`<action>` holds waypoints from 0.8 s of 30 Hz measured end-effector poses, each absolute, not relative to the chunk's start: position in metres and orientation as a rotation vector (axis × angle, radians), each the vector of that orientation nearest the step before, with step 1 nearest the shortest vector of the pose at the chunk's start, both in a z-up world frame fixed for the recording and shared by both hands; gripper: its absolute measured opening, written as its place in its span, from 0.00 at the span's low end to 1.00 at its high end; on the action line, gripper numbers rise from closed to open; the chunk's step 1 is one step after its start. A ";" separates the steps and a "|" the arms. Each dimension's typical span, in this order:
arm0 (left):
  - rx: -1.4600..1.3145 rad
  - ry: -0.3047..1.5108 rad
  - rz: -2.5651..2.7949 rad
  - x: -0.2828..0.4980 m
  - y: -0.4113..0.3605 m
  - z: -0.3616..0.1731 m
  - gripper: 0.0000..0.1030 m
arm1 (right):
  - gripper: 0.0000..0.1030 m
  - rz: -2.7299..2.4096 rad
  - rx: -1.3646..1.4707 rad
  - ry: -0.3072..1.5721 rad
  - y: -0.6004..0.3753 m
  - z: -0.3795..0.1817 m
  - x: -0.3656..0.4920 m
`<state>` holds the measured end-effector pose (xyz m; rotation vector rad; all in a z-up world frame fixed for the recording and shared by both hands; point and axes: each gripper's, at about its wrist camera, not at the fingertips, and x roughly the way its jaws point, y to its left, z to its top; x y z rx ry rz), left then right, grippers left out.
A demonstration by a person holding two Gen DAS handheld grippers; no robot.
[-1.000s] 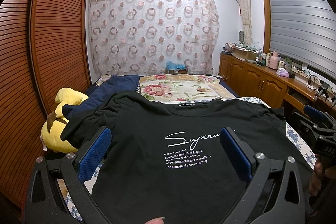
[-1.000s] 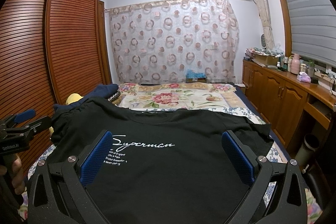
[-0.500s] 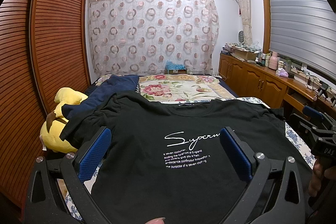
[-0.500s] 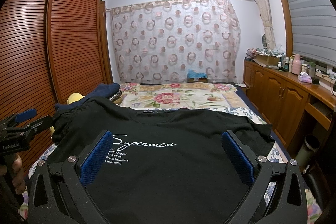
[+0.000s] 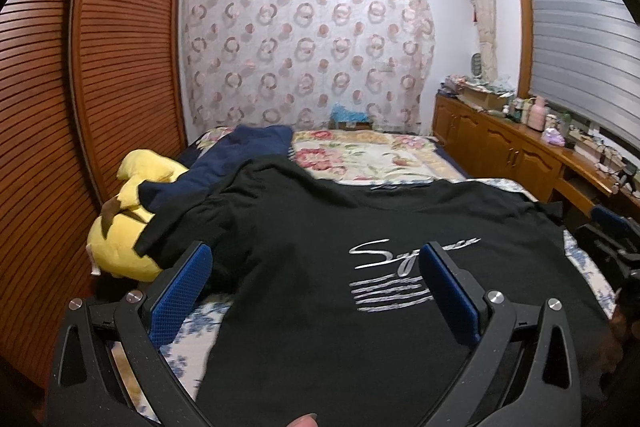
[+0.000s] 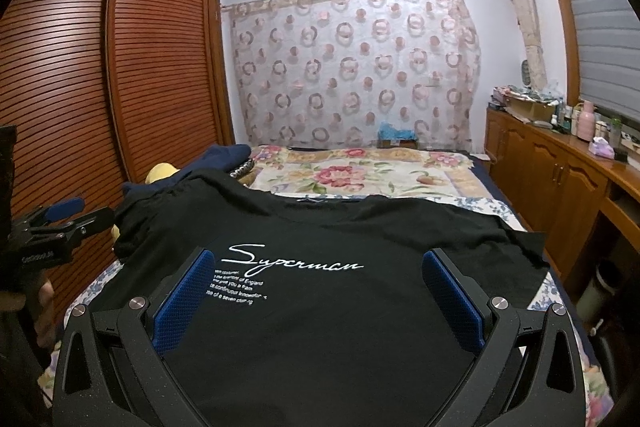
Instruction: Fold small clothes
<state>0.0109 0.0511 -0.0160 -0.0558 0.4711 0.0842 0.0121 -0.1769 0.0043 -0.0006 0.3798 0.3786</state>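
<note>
Left gripper [image 5: 316, 291]: fingers [image 5: 182, 293] spread wide apart, blue pads facing inward, nothing clamped; it hovers over the lower left part of the shirt.

Right gripper [image 6: 320, 297]: fingers [image 6: 452, 301] likewise wide apart and empty, over the shirt's lower middle. The left gripper also shows in this view at 9 o'clock, gripped by a hand [image 6: 42, 301].

Black T-shirt [image 5: 328, 307]: task item, spread front-up on the bed, collar toward 12 o'clock, hem toward the cameras. White script "Superman" [image 6: 292, 261] with small lines of text under it on the chest. Left sleeve draped at 10 o'clock over other items.

Bed [image 6: 360, 175]: floral cover beyond the collar, blue-flowered sheet at the shirt's sides.

Navy garment [image 5: 236, 157]: at 11 o'clock, touching the shirt's left shoulder.

Yellow plush toy [image 5: 120, 223]: at 9 o'clock, at the bed's left edge, partly under the sleeve.

Louvred wooden wardrobe [image 6: 80, 75]: left wall.

Wooden cabinet [image 6: 560, 179]: right wall, cluttered top.
</note>
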 end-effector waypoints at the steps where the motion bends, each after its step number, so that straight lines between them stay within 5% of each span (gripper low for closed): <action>1: -0.055 0.476 0.091 0.012 0.052 -0.018 1.00 | 1.00 0.382 -0.004 0.381 -0.177 0.005 0.014; 24: -0.096 0.657 0.102 0.033 0.150 -0.076 0.97 | 1.00 0.552 -0.162 0.411 -0.170 0.006 0.073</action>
